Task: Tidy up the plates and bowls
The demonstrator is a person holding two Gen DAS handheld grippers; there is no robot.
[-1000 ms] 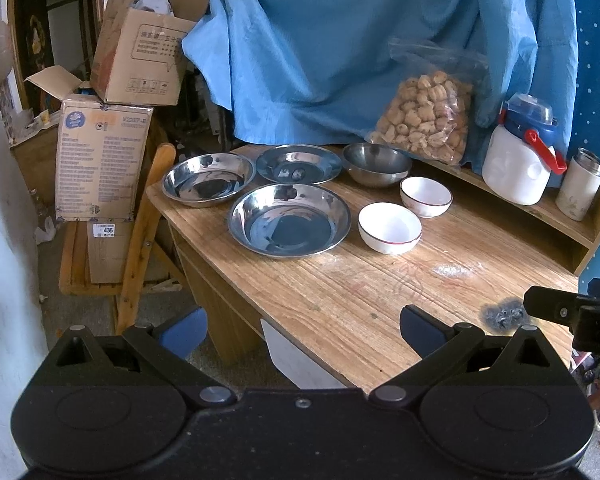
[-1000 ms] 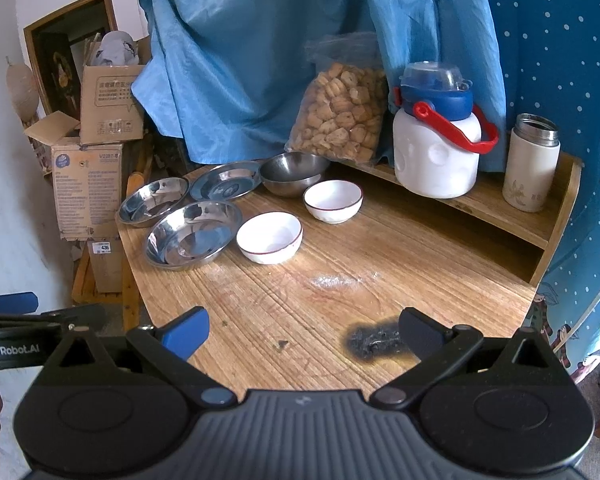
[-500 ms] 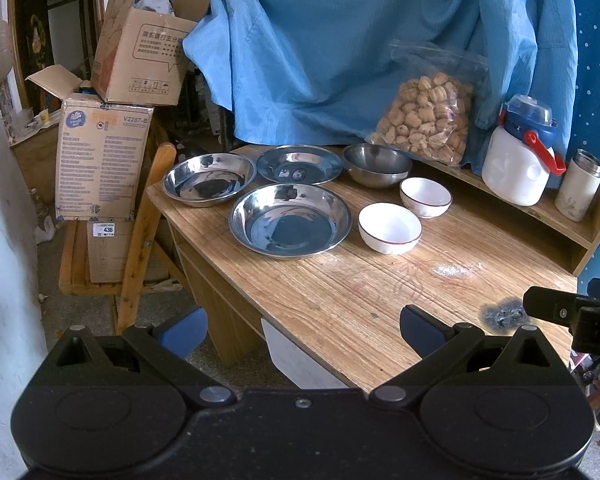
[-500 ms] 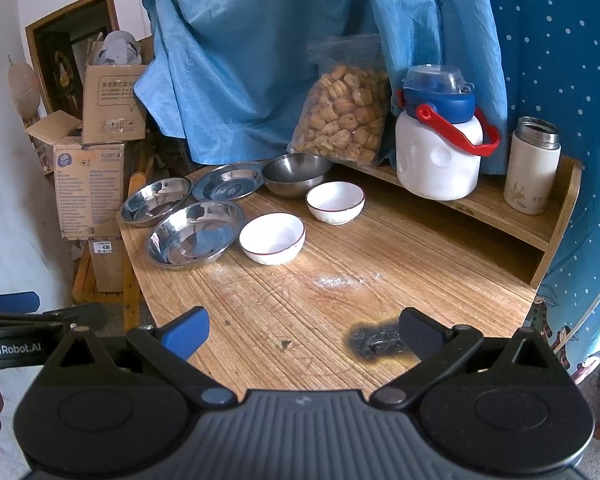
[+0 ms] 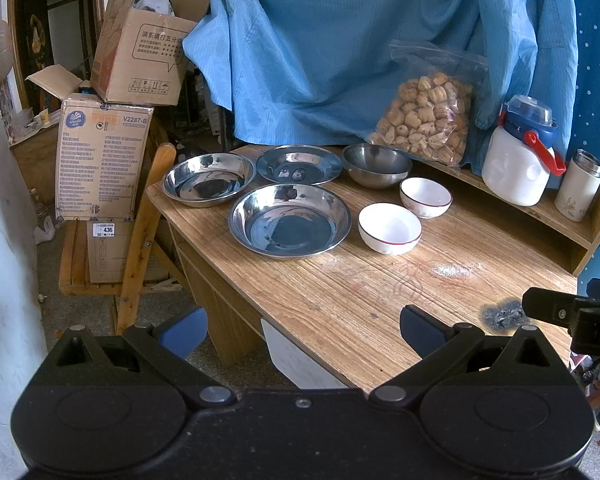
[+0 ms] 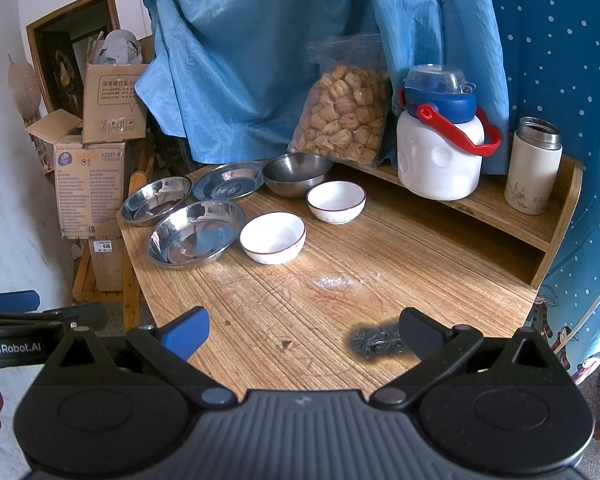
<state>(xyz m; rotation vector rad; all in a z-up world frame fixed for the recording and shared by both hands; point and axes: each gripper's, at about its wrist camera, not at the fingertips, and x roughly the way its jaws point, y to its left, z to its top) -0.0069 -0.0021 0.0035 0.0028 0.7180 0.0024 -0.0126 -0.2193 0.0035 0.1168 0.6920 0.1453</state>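
Nothing has shifted since the prior frames. I read "GenRobot.AI" on my left gripper (image 6: 10,346) and "V2287-B", "436" on the cardboard boxes (image 5: 100,156). Both grippers hover spread and empty at the table's (image 5: 340,292) near edge; right gripper (image 6: 302,330) over a burn mark (image 6: 374,340). Steel plates (image 5: 290,220) and white bowls (image 5: 390,228) sit far-left, unobstructed.
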